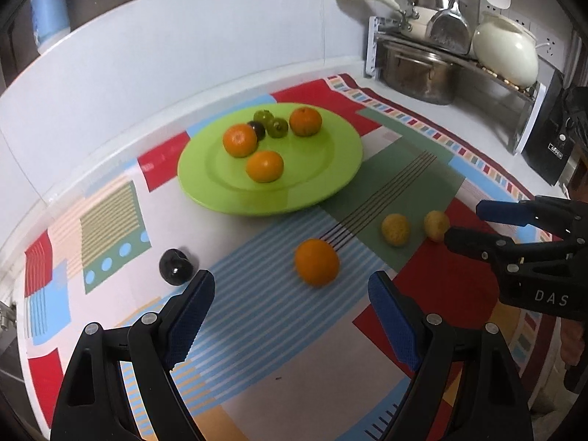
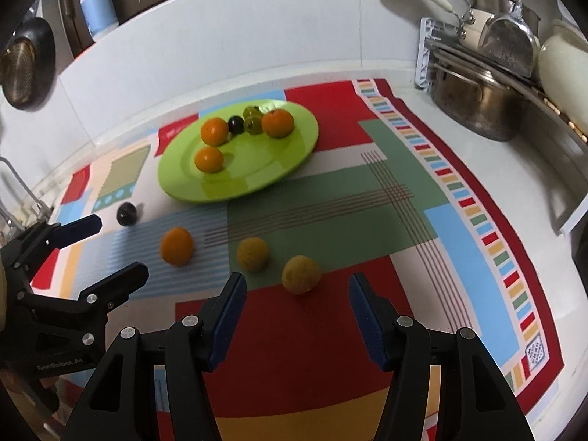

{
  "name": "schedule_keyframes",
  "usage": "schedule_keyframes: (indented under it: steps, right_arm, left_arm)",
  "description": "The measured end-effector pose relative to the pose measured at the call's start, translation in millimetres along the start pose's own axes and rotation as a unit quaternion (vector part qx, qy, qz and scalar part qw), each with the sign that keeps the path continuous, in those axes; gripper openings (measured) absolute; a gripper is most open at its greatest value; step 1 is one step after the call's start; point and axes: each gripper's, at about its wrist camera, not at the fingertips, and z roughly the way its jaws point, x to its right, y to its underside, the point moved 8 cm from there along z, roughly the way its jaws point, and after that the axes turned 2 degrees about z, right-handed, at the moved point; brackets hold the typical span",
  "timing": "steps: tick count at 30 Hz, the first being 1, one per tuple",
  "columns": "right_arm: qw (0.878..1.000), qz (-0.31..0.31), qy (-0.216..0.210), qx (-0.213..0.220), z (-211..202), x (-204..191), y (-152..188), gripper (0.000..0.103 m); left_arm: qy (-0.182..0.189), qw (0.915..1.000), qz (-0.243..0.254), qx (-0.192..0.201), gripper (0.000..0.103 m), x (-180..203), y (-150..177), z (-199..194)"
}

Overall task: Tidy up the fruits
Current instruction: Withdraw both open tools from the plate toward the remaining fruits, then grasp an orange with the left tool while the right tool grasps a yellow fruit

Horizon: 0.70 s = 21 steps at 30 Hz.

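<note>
A green plate [image 1: 312,187] [image 2: 290,158] on the patterned cloth holds three oranges, two green fruits and one dark fruit. Loose on the cloth lie an orange [image 1: 316,261] [image 2: 177,246], two yellow fruits [image 1: 395,229] [image 1: 436,225] [image 2: 252,253] [image 2: 300,274] and a dark plum [image 1: 175,266] [image 2: 127,214]. My left gripper [image 1: 292,286] is open, its jaws on either side of the loose orange and just short of it. My right gripper [image 2: 297,292] is open just short of the nearer yellow fruit; it also shows at the right of the left wrist view [image 1: 466,224].
A metal rack [image 1: 452,55] at the back right carries a steel pot [image 2: 477,110], pans and a cream kettle [image 1: 505,49]. A blue soap bottle [image 2: 97,3] stands on the wall ledge. A dark strainer [image 2: 25,62] hangs at the left. A black appliance [image 1: 547,139] stands at the far right.
</note>
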Motion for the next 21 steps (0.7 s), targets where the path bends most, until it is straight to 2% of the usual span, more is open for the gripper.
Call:
schedule_keyframes:
  steps: [4,10,12,16,21]
  right_arm:
    - [1.000,-0.001,0.000,-0.014,12,0,4,0.059]
    - [1.000,-0.001,-0.005,-0.022,23,0,3,0.054]
    - [1.000,0.002,-0.010,-0.027,26,0,3,0.049]
    - [0.999,0.003,-0.018,-0.027,29,0,2,0.046]
    - [0.999,0.007,-0.027,-0.027,33,1,1,0.039]
  left_arm:
    - [0.004,1.0000,0.003,-0.005,0.085,-1,0,12]
    - [0.020,0.9996,-0.008,-0.018,0.076,0,-2,29]
    - [0.024,0.9994,-0.010,-0.021,0.070,1,-3,32]
    - [0.029,0.9992,-0.012,-0.024,0.061,6,-6,38]
    - [0.044,0.9983,-0.015,-0.035,0.043,12,-5,44]
